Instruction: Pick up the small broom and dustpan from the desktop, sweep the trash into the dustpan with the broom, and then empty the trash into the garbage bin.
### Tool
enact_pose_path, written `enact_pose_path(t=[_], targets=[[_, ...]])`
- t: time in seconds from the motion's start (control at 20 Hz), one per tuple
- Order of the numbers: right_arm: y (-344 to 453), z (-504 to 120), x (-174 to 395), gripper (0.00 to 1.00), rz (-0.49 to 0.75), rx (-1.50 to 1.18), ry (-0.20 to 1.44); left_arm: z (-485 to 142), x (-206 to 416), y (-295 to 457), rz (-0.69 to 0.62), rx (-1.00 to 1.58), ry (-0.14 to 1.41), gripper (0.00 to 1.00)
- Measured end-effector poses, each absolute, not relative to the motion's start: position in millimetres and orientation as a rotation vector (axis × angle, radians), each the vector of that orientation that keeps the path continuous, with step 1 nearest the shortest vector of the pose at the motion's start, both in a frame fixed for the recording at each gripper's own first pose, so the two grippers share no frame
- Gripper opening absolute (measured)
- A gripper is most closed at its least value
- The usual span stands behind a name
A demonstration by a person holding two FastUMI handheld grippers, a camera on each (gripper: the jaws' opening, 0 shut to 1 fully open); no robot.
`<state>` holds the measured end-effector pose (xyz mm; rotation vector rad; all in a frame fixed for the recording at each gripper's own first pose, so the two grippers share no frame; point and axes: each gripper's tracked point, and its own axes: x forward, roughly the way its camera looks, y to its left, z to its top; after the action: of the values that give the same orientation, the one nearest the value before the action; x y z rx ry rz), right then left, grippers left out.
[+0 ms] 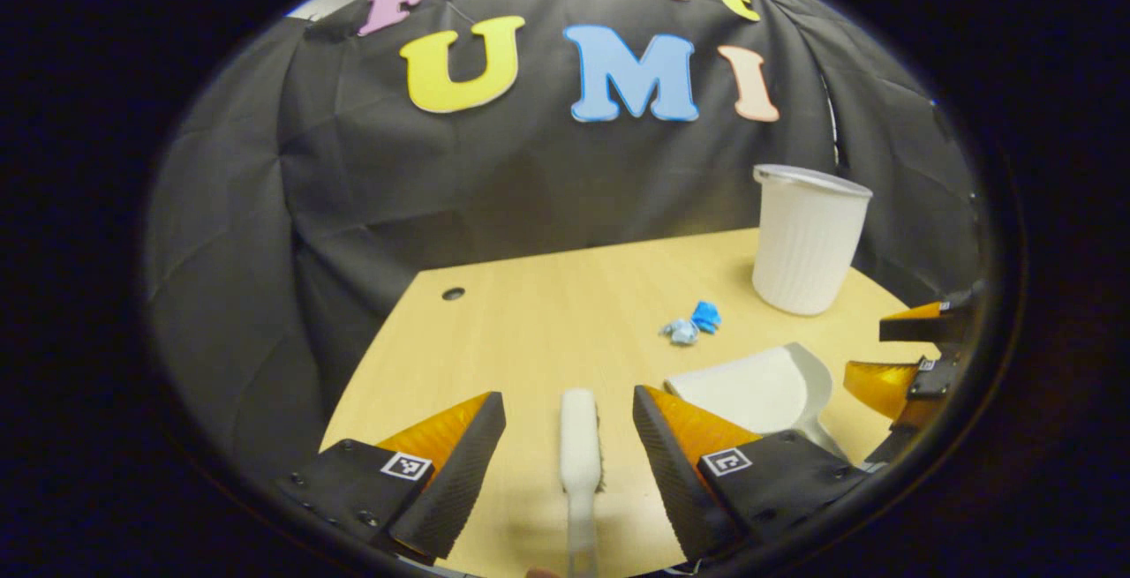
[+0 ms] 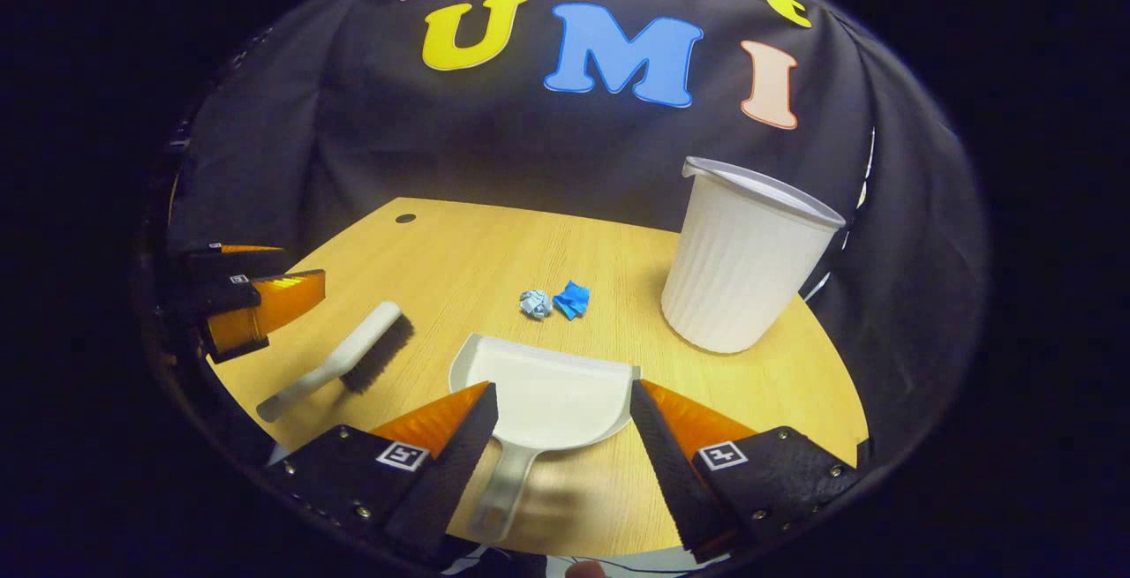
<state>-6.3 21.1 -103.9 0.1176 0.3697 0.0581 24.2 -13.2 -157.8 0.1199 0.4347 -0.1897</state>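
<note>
— While both tools lie flat on the desk point(image 2: 777, 366), where is the broom point(image 2: 340, 357)?

— It is on the left side, bristles down. The left gripper point(image 1: 569, 437) has its fingers spread wide, one on each side of the broom, not touching it.

— How will it feel?

— It looks light and hard, with soft bristles. The thin handle near the gripper looks like the best place to pinch.

— And the dustpan point(image 2: 547, 393)?

— It sits in the middle. The right gripper point(image 2: 562, 432) is spread open too, with the pan's handle between its fingers. The pan looks like thin, smooth plastic, so it may slip. Its handle is the place to hold.

— The trash?

— Two little paper balls point(image 2: 554, 302) lie just past the pan. They look very light. The white bin point(image 2: 742, 260) stands on the right.
</note>
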Motion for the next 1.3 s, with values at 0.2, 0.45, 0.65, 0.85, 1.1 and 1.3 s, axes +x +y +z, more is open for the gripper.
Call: enact_pose_path(t=[0.2,0.45,0.65,0.85,1.1,1.3], targets=[[33,-131,-15,0.95,0.076,0.161,0.497,-205,13,-13,-0.239,0.154,0.582,0.96],[42,-160,-20,0.95,0.053,0.255,0.639,-238,-2,-6,-0.237,0.146,0.724,0.96],[53,-174,-13,0.95,0.076,0.294,0.716,-273,-5,0,-0.229,0.145,0.843,0.96],[65,-192,-3,0.94,0.087,0.27,0.799,-302,-1,2,-0.23,0.137,0.921,0.94],[81,-217,9,0.95,0.102,0.244,0.894,-319,8,3,-0.215,0.135,0.972,0.97],[86,-224,15,0.95,0.101,0.242,0.91,-320,16,-3,-0.22,0.136,0.988,0.76]])
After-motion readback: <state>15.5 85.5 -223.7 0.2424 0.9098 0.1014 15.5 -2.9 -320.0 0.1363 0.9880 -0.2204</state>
